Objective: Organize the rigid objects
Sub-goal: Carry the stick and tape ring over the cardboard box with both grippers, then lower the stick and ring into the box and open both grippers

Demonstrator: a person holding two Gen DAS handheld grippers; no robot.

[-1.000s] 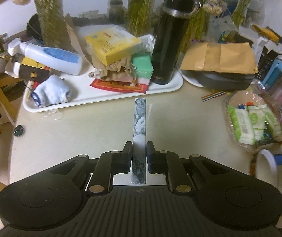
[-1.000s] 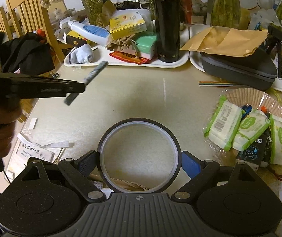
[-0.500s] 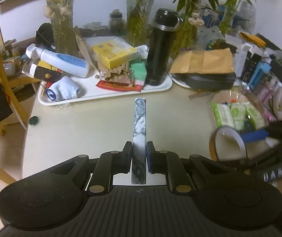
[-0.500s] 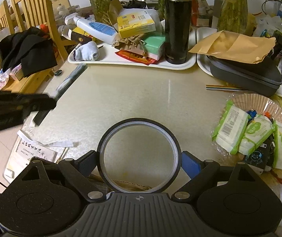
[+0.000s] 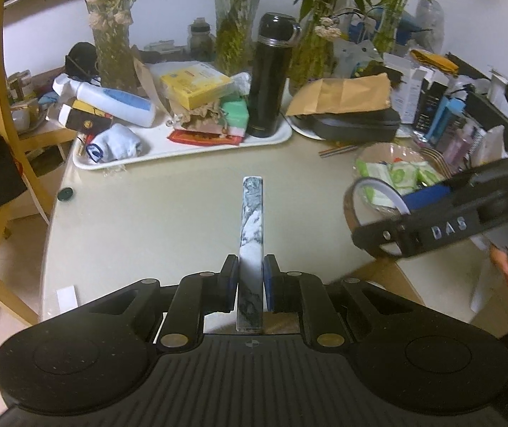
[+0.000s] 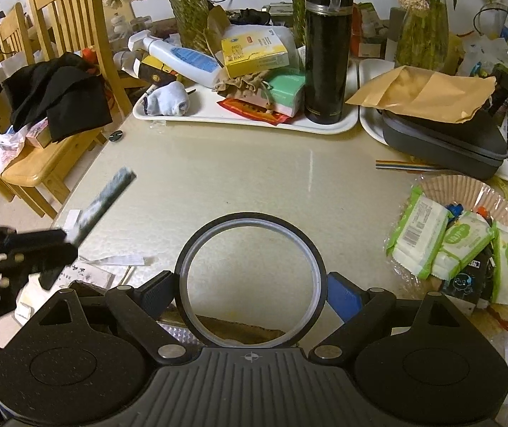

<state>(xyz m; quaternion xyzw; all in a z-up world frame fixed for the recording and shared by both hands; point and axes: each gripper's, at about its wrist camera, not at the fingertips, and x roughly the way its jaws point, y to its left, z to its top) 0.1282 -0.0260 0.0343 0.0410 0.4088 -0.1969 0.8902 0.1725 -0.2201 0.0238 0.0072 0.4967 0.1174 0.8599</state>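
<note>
My left gripper [image 5: 250, 281] is clamped tight on a slim marbled bar [image 5: 252, 227], its pads pressing the lower part while the rest sticks out toward twelve o'clock over the bare middle of the table [image 5: 154, 220]. My right gripper [image 6: 250, 284] has its jaws spread wide around a dark tape ring [image 6: 250, 277], each pad touching the ring's outer edge at nine and three o'clock, so I read it as held, not loose. From the right wrist view the bar and the left gripper sit at about nine o'clock, out over the table's edge. At twelve o'clock in both views lies the white tray [image 6: 325, 128], already crowded: a black flask [image 6: 327, 46] standing upright, a yellow box [image 6: 254, 51], a white and blue bottle [image 6: 179, 58] lying on its side, a rolled sock [image 6: 167, 103]. A second tray [image 6: 368, 124] at one o'clock carries a grey case [image 6: 442, 135] under a brown envelope [image 6: 424, 94]. At three o'clock a dish of wipe packs [image 6: 456, 238] rests on the table. I judge the sorting to be partway along: both of my pieces are lifted and neither is put down, and I can't tell from here which tray each is meant for, so placing them both is still ahead.
</note>
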